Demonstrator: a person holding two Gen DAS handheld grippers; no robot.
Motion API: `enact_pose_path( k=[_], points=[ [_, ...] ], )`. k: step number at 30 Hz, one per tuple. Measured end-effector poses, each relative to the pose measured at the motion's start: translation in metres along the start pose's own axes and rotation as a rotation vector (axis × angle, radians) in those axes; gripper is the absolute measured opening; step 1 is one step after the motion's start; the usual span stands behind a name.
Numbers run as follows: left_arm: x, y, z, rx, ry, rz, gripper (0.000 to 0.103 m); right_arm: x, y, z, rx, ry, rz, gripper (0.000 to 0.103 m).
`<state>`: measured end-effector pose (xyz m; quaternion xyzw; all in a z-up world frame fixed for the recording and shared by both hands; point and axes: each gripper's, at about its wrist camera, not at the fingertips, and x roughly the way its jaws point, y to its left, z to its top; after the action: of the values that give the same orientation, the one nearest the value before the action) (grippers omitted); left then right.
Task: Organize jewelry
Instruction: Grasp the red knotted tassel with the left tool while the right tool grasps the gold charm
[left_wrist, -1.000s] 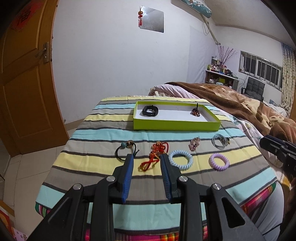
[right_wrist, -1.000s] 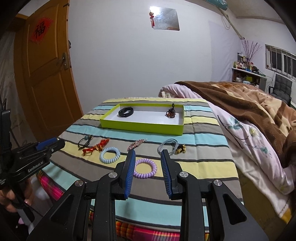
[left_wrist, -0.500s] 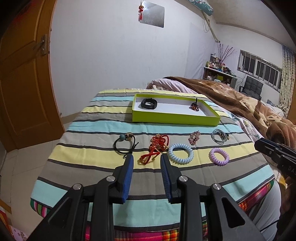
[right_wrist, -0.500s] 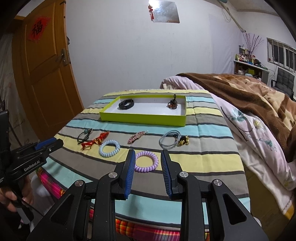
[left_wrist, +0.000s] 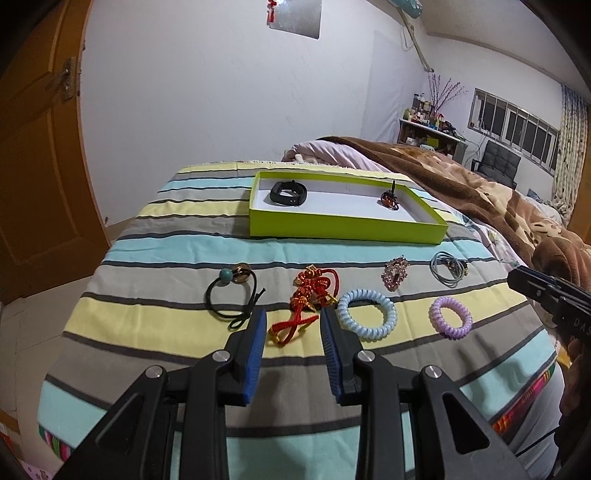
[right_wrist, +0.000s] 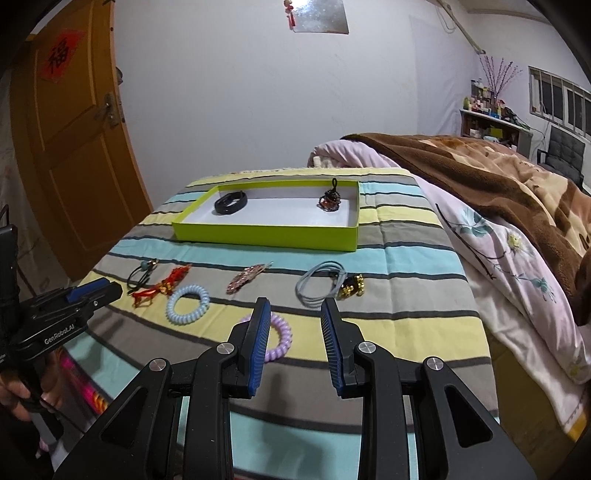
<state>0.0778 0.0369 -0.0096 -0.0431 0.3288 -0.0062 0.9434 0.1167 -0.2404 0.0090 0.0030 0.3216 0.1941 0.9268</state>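
Both grippers empty, jaws apart, nothing between the pads: left gripper (left_wrist: 293, 317) hangs over the near edge of the striped cloth (left_wrist: 177, 317), lined up on the red knotted charm (left_wrist: 308, 302); right gripper (right_wrist: 295, 308) sits just behind the purple coil band (right_wrist: 279, 338), whose left side is hidden by the left jaw. Six pieces lie loose on the cloth, in a rough row. Nearest: the purple coil band and the pale blue coil band (left_wrist: 367, 314). A little farther, left to right: the black hair tie with a teal bead (left_wrist: 231, 293), the red knotted charm, the pink beaded clip (left_wrist: 395, 273), and the grey hair ties with a gold ornament (right_wrist: 328, 286). Beyond them, well apart from the row, stands the green tray (left_wrist: 347, 230), open, white floor. It holds two items only: a black band (left_wrist: 288, 192) at its left end and a dark red beaded pendant (left_wrist: 389, 197) at its right end; the middle is bare. Judgement: task early, two of eight pieces placed, six left to carry over. Neither tool is touching a piece yet.
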Motion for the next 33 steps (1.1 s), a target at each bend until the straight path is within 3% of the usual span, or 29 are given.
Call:
enact_pose_path(
  k=[13, 26, 33],
  points=[
    [0.038, -0.003, 0.006, 0.021, 0.059, 0.0, 0.031, 0.048, -0.023, 0.012, 0.042, 0.067, -0.059, 0.029],
    [0.052, -0.008, 0.008, 0.046, 0.121, 0.048, 0.029, 0.085, -0.036, 0.02, 0.105, 0.169, -0.086, 0.029],
    [0.052, -0.01, 0.007, 0.049, 0.12, 0.05, 0.027, 0.078, -0.041, 0.026, 0.112, 0.14, -0.1, 0.029]
  ],
)
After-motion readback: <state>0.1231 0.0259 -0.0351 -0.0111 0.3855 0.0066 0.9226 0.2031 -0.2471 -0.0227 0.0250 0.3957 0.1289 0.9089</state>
